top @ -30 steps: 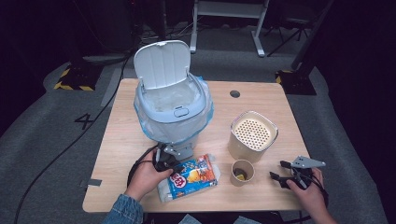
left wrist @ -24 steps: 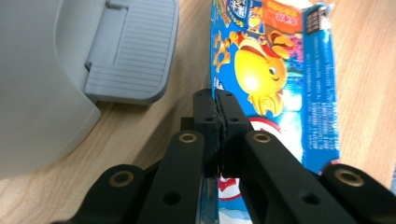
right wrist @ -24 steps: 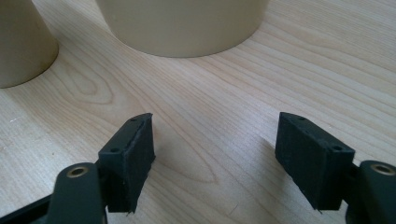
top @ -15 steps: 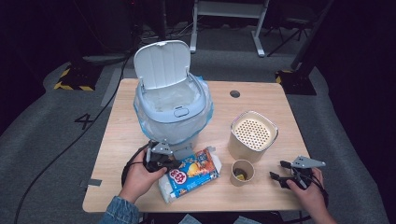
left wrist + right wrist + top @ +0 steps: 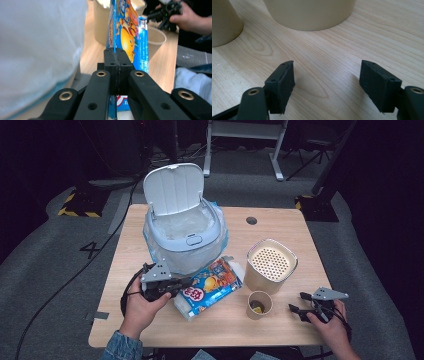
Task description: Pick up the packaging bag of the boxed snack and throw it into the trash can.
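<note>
A wooden tabletop (image 5: 125, 245) seen from above, with a person's hands coming in from the near edge. At the left, the left tool (image 5: 186, 282) is held just in front of a white bin (image 5: 182, 237) with its lid raised and a clear liner inside. The tool's jaws are pressed together on the edge of a blue and orange snack bag (image 5: 212, 285); in the left gripper view the bag (image 5: 125, 32) stands on edge, its thin seam pinched between the two black pads. In the high view the bag lies across the middle of the tabletop, just in front of the bin, its far end close to the bin's liner.

Right of the bag, a small paper cup (image 5: 260, 304) stands near the front edge, with something yellowish inside. Just behind it sits a larger beige container (image 5: 270, 265) with a perforated top.

At the far right, the right tool (image 5: 296, 302) rests low near the front corner, pointing toward the cup. Its jaws stand apart with bare wood between them.
</note>
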`<control>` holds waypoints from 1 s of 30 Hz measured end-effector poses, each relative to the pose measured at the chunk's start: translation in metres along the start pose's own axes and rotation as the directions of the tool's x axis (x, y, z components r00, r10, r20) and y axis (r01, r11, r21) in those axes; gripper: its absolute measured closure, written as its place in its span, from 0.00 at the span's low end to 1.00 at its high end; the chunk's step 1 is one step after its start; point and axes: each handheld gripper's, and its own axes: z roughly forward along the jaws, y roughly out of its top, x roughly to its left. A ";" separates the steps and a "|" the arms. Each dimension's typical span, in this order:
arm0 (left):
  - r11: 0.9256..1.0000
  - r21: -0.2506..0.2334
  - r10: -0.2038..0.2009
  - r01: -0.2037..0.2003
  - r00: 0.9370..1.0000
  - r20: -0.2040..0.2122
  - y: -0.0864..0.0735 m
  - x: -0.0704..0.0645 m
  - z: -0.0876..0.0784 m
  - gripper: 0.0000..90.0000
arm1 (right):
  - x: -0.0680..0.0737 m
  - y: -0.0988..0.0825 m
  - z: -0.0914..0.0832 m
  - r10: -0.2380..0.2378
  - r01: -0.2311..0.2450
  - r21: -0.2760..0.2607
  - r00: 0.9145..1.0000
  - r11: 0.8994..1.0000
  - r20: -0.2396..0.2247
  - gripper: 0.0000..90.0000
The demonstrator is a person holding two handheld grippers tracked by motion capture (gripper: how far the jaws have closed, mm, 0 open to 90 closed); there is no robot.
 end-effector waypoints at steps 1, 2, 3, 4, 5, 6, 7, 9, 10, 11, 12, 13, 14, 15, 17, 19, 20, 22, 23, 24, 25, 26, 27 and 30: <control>1.000 -0.012 0.002 -0.002 1.000 -0.004 0.003 -0.001 -0.002 0.99 | 0.000 0.000 0.000 0.000 0.000 0.000 1.000 1.000 -0.001 0.32; 1.000 -0.025 0.004 -0.004 1.000 -0.004 0.006 -0.001 -0.003 0.99 | 0.000 0.000 0.000 0.000 0.000 0.000 1.000 1.000 0.000 0.32; 0.999 -0.040 0.003 -0.004 1.000 -0.009 0.009 -0.001 -0.005 0.99 | 0.000 0.000 0.000 0.000 0.000 0.000 1.000 1.000 0.000 0.32; 0.999 -0.053 0.004 -0.004 1.000 -0.013 0.011 -0.001 -0.006 0.99 | 0.000 0.000 0.000 0.000 0.000 0.000 1.000 1.000 0.000 0.32; 0.998 -0.066 0.002 -0.003 1.000 -0.016 0.014 -0.001 -0.007 0.99 | 0.000 0.000 0.000 -0.001 0.001 0.000 1.000 1.000 0.000 0.32; 0.997 -0.076 0.002 -0.003 1.000 -0.017 0.016 -0.001 -0.008 0.99 | 0.000 0.000 0.000 -0.002 0.002 0.000 1.000 1.000 0.001 0.32; 0.997 -0.083 0.004 -0.006 1.000 -0.023 0.018 -0.001 -0.009 0.99 | 0.000 0.000 0.000 -0.001 0.001 0.000 1.000 1.000 0.001 0.32; 0.995 -0.102 0.012 -0.015 1.000 -0.026 0.022 0.000 -0.011 0.99 | 0.000 0.000 0.000 0.000 0.000 0.000 1.000 1.000 0.001 0.32; 0.994 -0.108 0.023 -0.026 0.999 -0.030 0.024 -0.001 -0.012 0.99 | 0.000 0.000 0.000 0.000 0.000 0.000 1.000 1.000 0.002 0.32; 0.992 -0.119 0.029 -0.033 0.999 -0.032 0.027 -0.001 -0.013 0.99 | 0.000 0.000 0.000 0.000 0.000 0.000 1.000 1.000 0.003 0.32; 0.991 -0.128 0.033 -0.036 0.999 -0.028 0.029 -0.001 -0.014 0.99 | 0.000 0.000 0.000 -0.001 0.001 -0.001 1.000 1.000 0.003 0.32; 0.990 -0.137 0.035 -0.038 0.999 -0.028 0.031 -0.002 -0.014 0.99 | 0.000 0.000 0.000 -0.001 0.001 0.000 1.000 1.000 0.004 0.32; 0.988 -0.148 0.041 -0.045 0.999 -0.033 0.034 -0.002 -0.015 0.99 | 0.000 0.000 0.000 -0.002 0.002 0.000 1.000 1.000 0.004 0.32; 0.987 -0.155 0.043 -0.047 0.999 -0.033 0.036 -0.002 -0.016 0.99 | 0.001 0.000 0.000 -0.002 0.002 0.000 1.000 1.000 0.005 0.32; 0.983 -0.180 0.038 -0.044 0.999 -0.035 0.042 -0.001 -0.019 0.99 | 0.001 0.000 0.000 -0.003 0.003 -0.001 1.000 1.000 0.005 0.32; 0.978 -0.203 0.037 -0.043 0.999 -0.033 0.047 -0.001 -0.022 0.99 | 0.001 0.000 0.000 -0.003 0.003 0.000 1.000 1.000 0.006 0.32; 0.975 -0.218 0.037 -0.043 0.999 -0.033 0.050 -0.001 -0.023 0.99 | 0.001 0.000 0.000 -0.003 0.003 0.000 1.000 1.000 0.006 0.32; 0.968 -0.243 0.052 -0.060 0.998 -0.038 0.056 -0.002 -0.027 0.99 | 0.001 0.000 0.000 -0.002 0.002 -0.001 1.000 1.000 0.007 0.32; 0.965 -0.252 0.062 -0.071 0.997 -0.040 0.059 -0.003 -0.028 0.99 | 0.001 0.000 0.000 -0.001 0.001 -0.001 1.000 1.000 0.007 0.32; 0.962 -0.262 0.070 -0.079 0.997 -0.044 0.062 -0.004 -0.029 0.99 | 0.001 0.000 0.000 0.000 0.000 0.000 1.000 1.000 0.008 0.32; 0.959 -0.272 0.073 -0.083 0.996 -0.045 0.065 -0.005 -0.031 0.99 | 0.001 0.000 0.000 0.000 0.000 0.000 1.000 1.000 0.008 0.32; 0.956 -0.282 0.074 -0.084 0.996 -0.046 0.068 -0.005 -0.032 0.99 | 0.001 0.000 0.000 0.000 0.000 0.000 1.000 1.000 0.008 0.32; 0.953 -0.291 0.073 -0.084 0.996 -0.050 0.071 -0.005 -0.033 0.99 | 0.001 0.000 0.000 0.000 0.000 0.000 1.000 1.000 0.008 0.32; 0.943 -0.323 0.057 -0.074 0.996 -0.063 0.079 -0.005 -0.037 0.99 | 0.001 0.000 0.000 0.000 0.000 0.000 1.000 1.000 0.008 0.32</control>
